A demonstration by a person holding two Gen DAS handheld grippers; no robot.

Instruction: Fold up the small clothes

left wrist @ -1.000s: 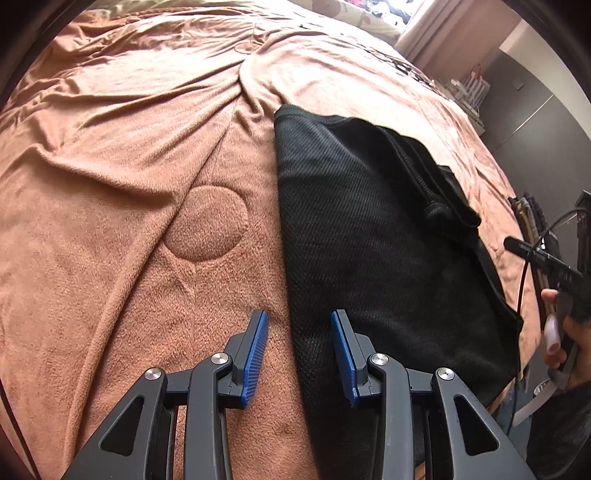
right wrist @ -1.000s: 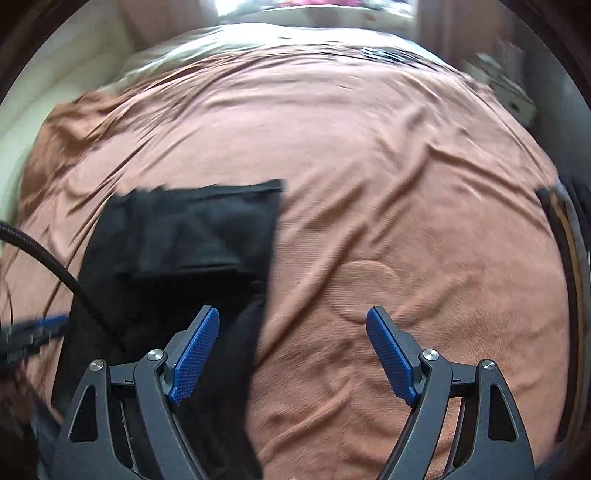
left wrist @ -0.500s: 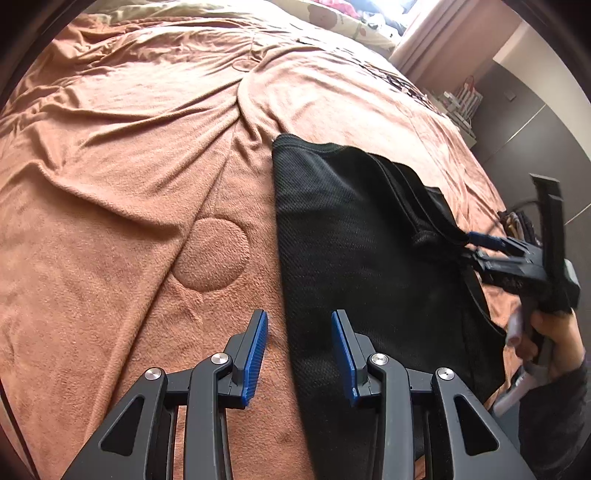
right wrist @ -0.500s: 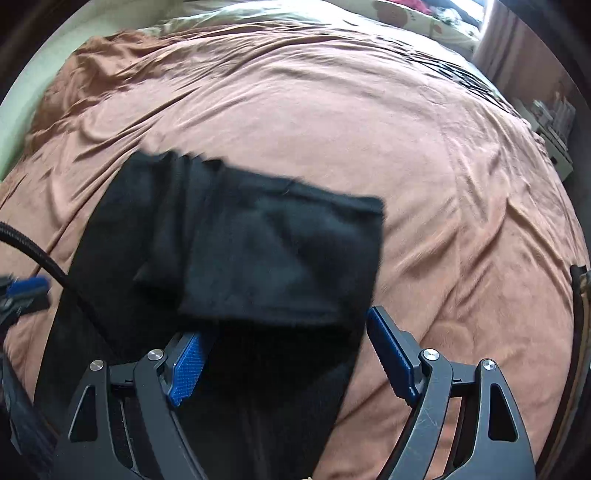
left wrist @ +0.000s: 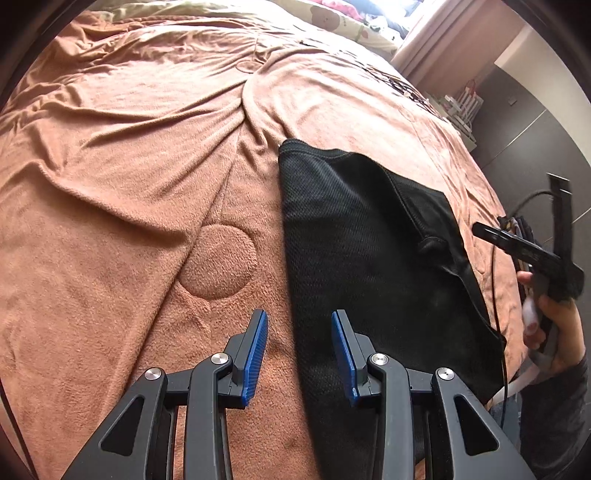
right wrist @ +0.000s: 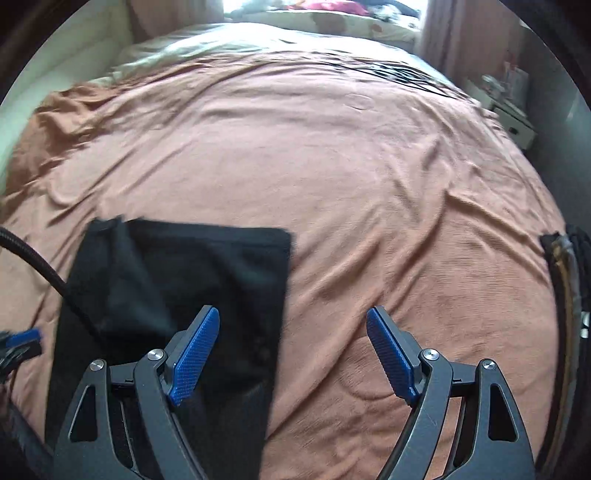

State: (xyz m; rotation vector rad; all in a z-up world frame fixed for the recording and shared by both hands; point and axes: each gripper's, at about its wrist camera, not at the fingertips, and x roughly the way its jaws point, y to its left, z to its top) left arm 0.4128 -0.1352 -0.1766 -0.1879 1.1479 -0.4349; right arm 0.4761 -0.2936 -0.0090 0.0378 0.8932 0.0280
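Observation:
A black mesh garment [left wrist: 362, 251] lies folded lengthwise on the brown blanket [left wrist: 122, 192], its long left edge straight. My left gripper [left wrist: 299, 350] hovers open over that near left edge, nothing between its blue pads. In the right wrist view the same garment [right wrist: 184, 280] sits at the lower left, and my right gripper [right wrist: 291, 354] is wide open above its right edge and the blanket [right wrist: 369, 177]. The right gripper also shows at the right of the left wrist view, held by a hand [left wrist: 554, 325].
The blanket has ridges and a round quilted patch [left wrist: 219, 262] left of the garment. Pillows [right wrist: 317, 22] lie at the bed's far end. A shelf unit [left wrist: 461, 107] stands beyond the right side. A cable [right wrist: 33, 258] crosses the garment's left part.
The right gripper pulled back from over the garment, where it hovered half a second ago, toward the bed's near right edge. The left gripper stayed nearly still and open.

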